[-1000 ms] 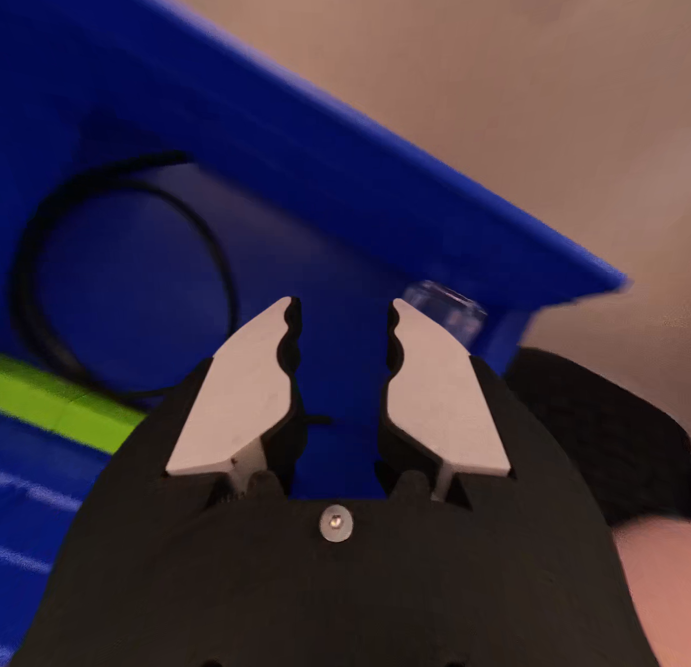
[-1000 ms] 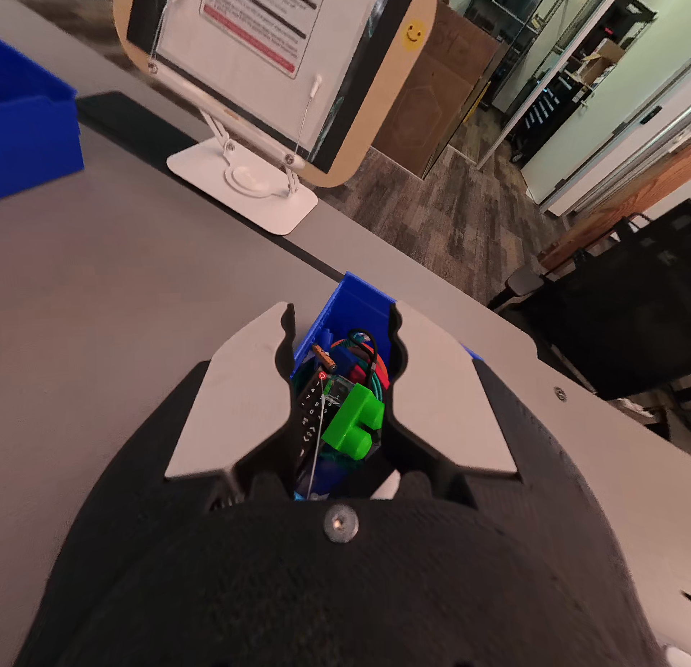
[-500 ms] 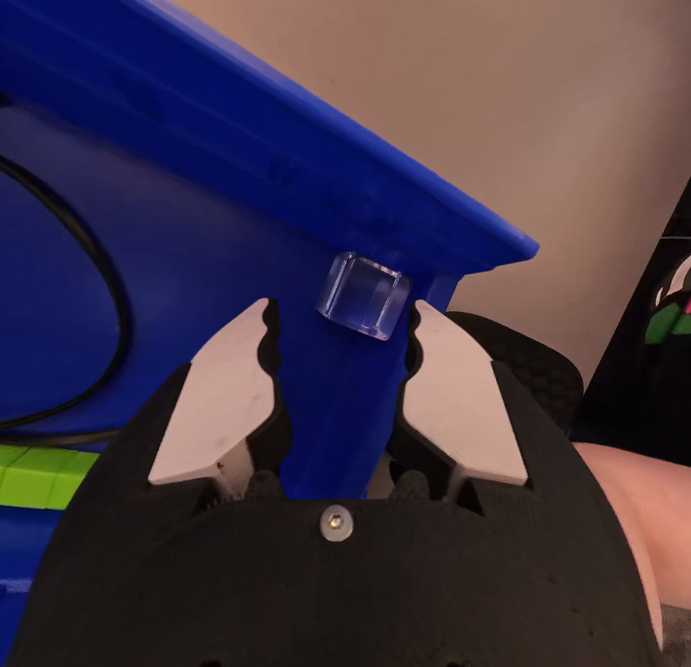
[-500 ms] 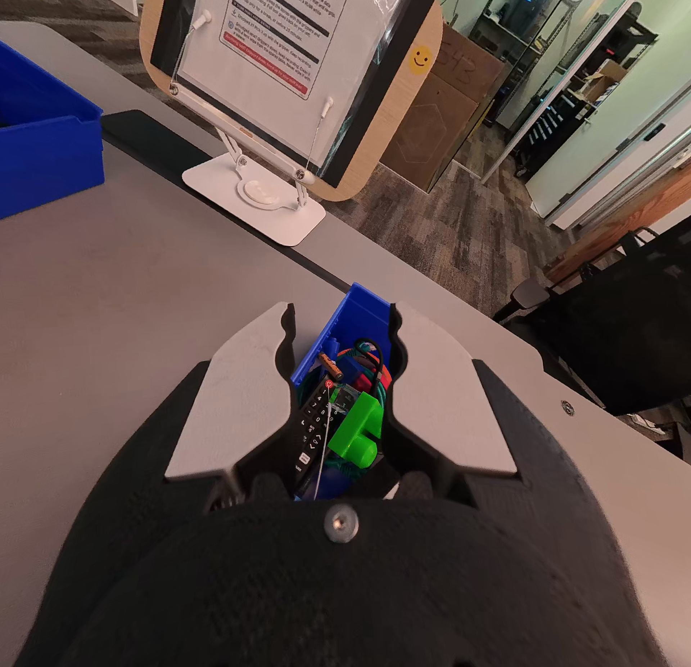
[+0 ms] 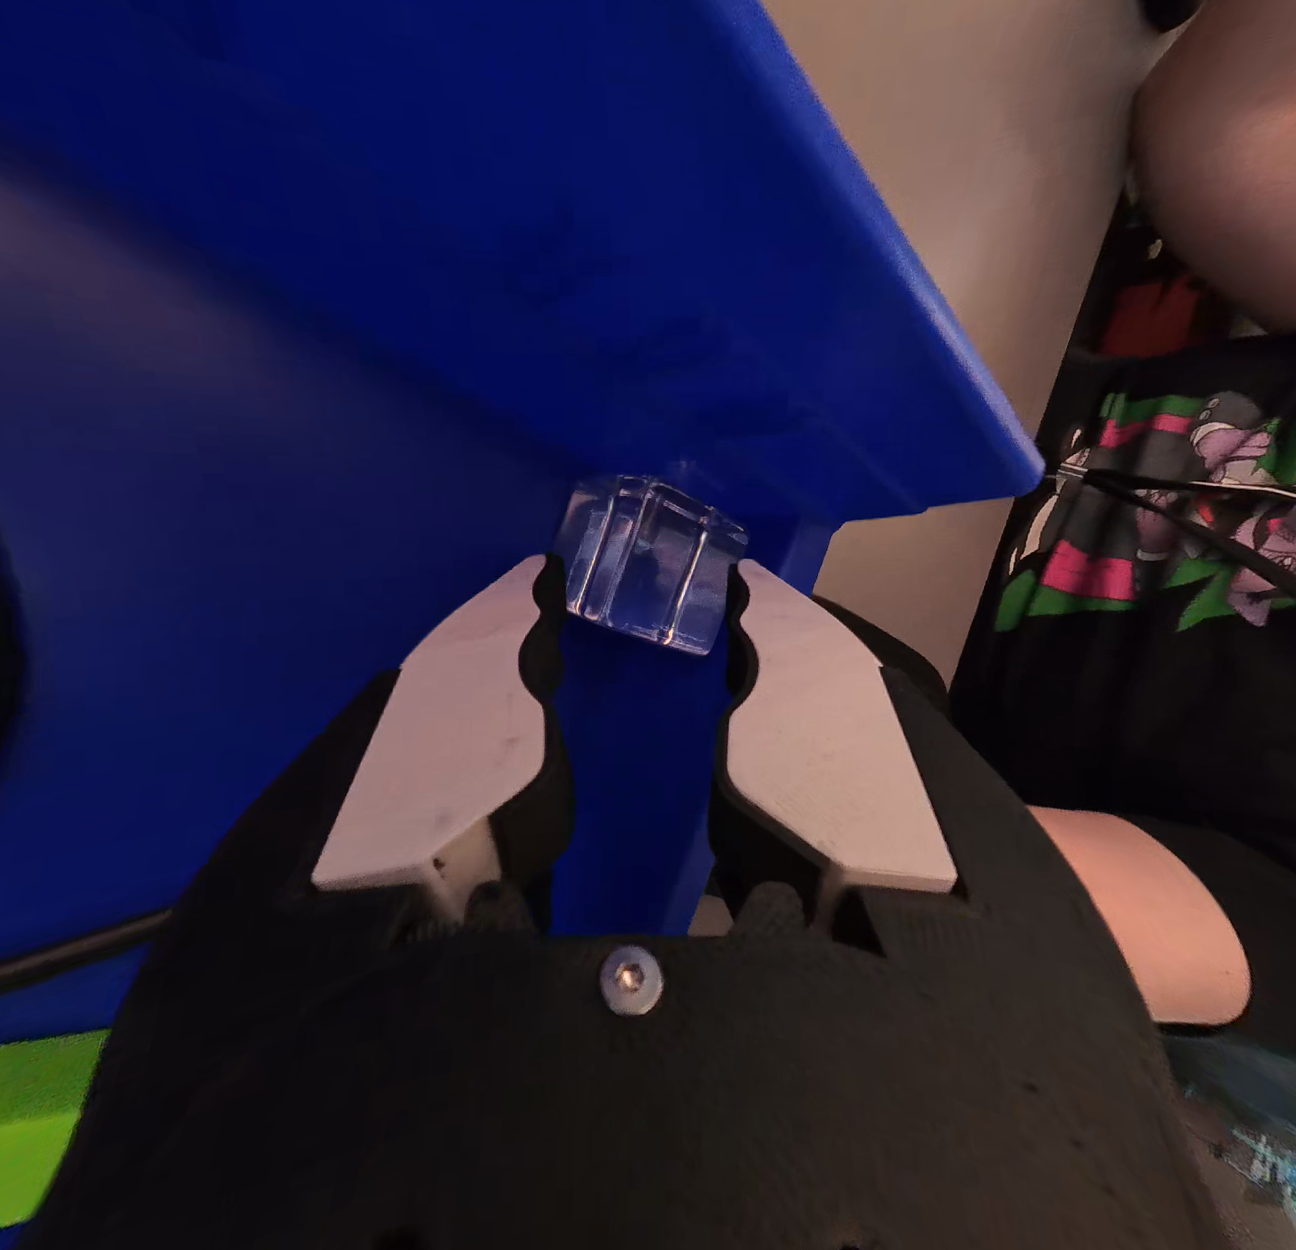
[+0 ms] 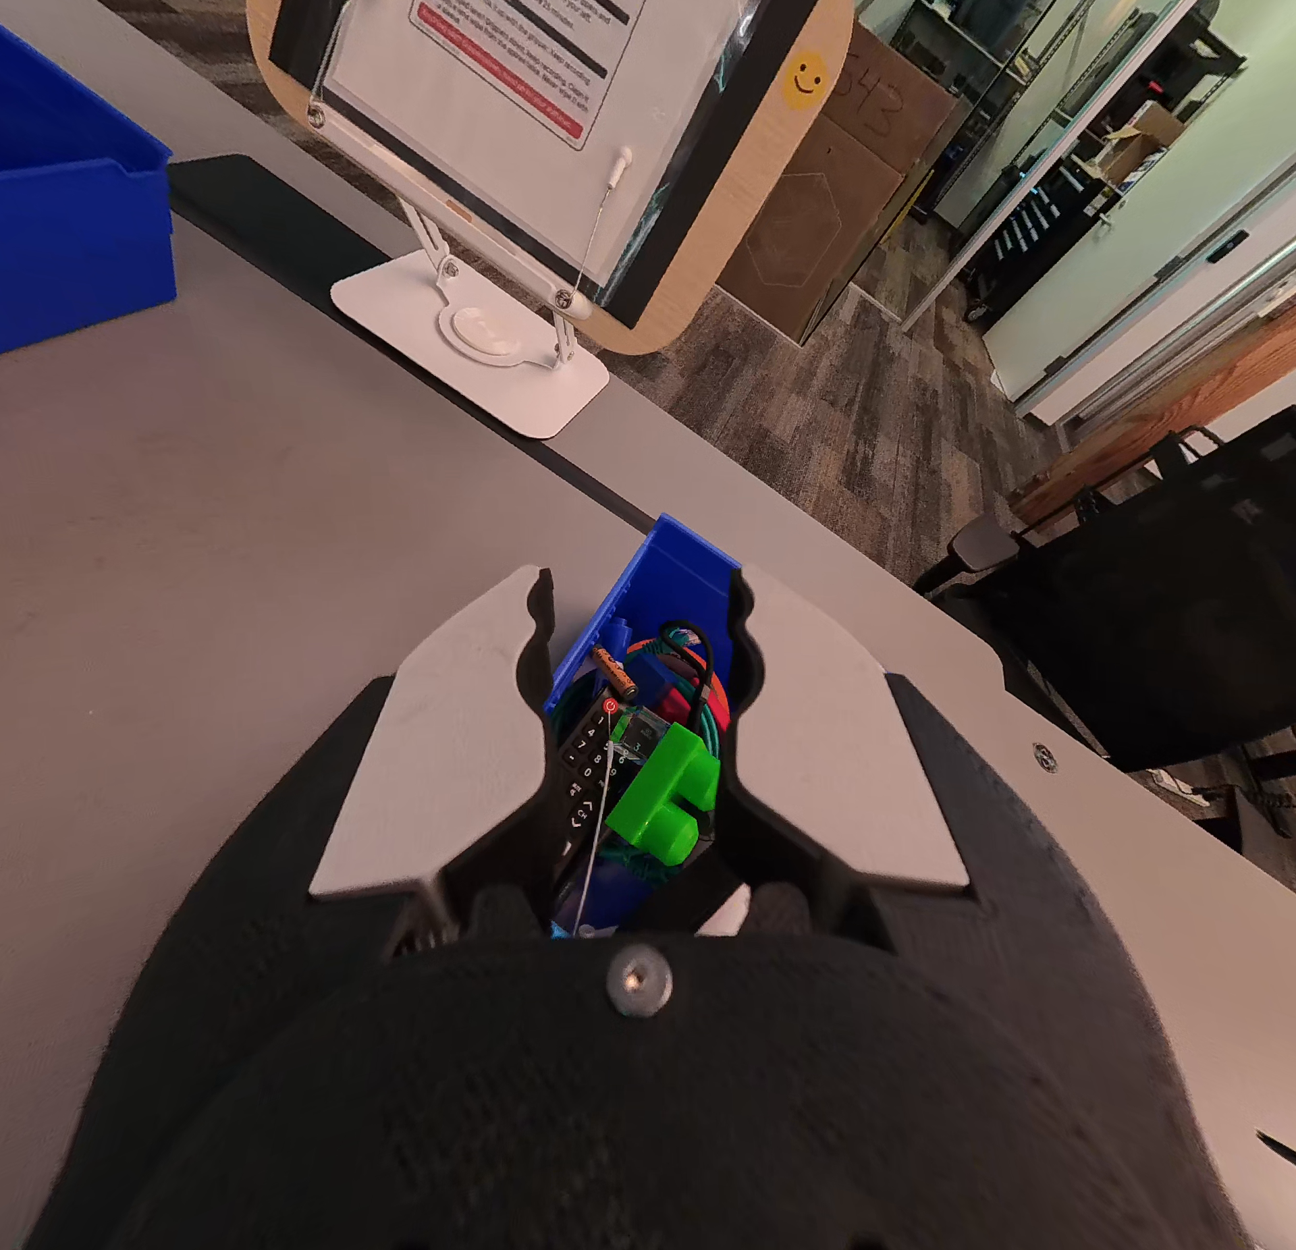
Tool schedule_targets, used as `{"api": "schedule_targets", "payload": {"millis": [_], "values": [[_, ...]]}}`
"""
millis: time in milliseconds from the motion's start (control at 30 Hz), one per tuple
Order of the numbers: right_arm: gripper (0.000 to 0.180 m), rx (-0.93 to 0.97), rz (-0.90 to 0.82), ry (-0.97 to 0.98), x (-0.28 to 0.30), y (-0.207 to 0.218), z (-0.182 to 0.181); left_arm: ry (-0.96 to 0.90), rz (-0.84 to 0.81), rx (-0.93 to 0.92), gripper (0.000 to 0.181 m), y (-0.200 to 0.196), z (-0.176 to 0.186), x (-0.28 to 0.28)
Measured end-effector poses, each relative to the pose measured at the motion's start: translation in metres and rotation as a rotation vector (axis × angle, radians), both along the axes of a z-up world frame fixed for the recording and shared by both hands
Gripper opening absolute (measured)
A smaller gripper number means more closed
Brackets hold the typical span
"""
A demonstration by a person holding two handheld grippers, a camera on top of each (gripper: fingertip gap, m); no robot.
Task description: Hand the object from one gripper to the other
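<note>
**Clear cube between the left fingers, right gripper waiting over its bin**

Left wrist view: the left gripper (image 5: 642,589) is inside a blue bin (image 5: 421,270), its tips on either side of a clear plastic cube (image 5: 649,571) that sits in the bin's corner, against the wall. The fingers (image 5: 463,718) are partly spread, and each tip looks to be touching or just beside a side face of the cube. Whether they already press on it cannot be told, since the cube is transparent and its edges blur into the blue behind. Coming at it tip-first seems sensible, as the corner leaves little room on the wall side. A bright green block (image 5: 42,1104) is cut off at the lower left, and a black cable (image 5: 77,943) runs out of view beside it. A person's arm (image 5: 1150,915) and patterned dark shirt (image 5: 1157,550) fill the right edge.

Right wrist view: the right gripper (image 6: 638,592) hangs above a second, small blue bin (image 6: 684,568) on the grey table (image 6: 245,515), fingers spread and holding nothing, probably free to receive the cube. Through the gap show a green brick (image 6: 666,795), a black remote (image 6: 585,760), a battery (image 6: 613,673) and coiled cables, much of it hidden by the gripper body. A stand with a printed sheet (image 6: 505,94) rises behind, and a corner of another blue bin (image 6: 77,220) shows at the left.
</note>
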State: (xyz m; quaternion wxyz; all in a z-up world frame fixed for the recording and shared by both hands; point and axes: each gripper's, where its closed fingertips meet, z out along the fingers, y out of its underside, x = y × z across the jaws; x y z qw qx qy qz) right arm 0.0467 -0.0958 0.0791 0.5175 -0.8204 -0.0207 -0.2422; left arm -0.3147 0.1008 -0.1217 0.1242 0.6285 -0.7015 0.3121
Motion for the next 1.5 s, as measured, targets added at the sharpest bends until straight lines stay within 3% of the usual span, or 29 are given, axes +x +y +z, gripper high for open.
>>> {"api": "schedule_targets", "payload": {"millis": [433, 467, 500, 567, 600, 667, 900, 1200, 1500], "values": [[0.049, 0.000, -0.006, -0.004, 0.002, -0.005, 0.000, 0.044, 0.256, 0.276, 0.037, 0.061, 0.007, -0.003], [0.049, -0.002, -0.007, -0.004, 0.002, -0.005, -0.001, 0.038, 0.292, 0.323, 0.034, 0.070, 0.009, 0.000], [0.049, -0.004, -0.008, -0.003, 0.003, -0.005, -0.001, 0.027, 0.341, 0.379, 0.018, 0.081, 0.012, 0.003], [0.049, -0.009, -0.008, -0.005, 0.003, -0.005, -0.002, 0.003, 0.411, 0.468, 0.019, 0.098, 0.016, 0.009], [0.049, -0.012, -0.008, -0.007, 0.003, -0.005, -0.002, -0.014, 0.392, 0.426, 0.019, 0.091, 0.018, 0.010], [0.049, -0.014, -0.006, -0.014, 0.003, -0.005, -0.002, -0.070, 0.322, 0.332, 0.045, 0.073, 0.024, 0.014], [0.049, -0.023, 0.003, -0.019, 0.001, -0.004, -0.004, -0.004, 0.088, 0.451, 0.067, 0.055, 0.007, -0.007], [0.049, -0.034, 0.017, -0.033, -0.002, -0.003, -0.005, 0.076, -0.001, 0.566, 0.046, 0.066, -0.019, -0.009], [0.049, -0.055, 0.032, -0.049, -0.005, -0.002, -0.008, 0.072, -0.039, 0.627, 0.050, 0.067, -0.022, -0.004]]}}
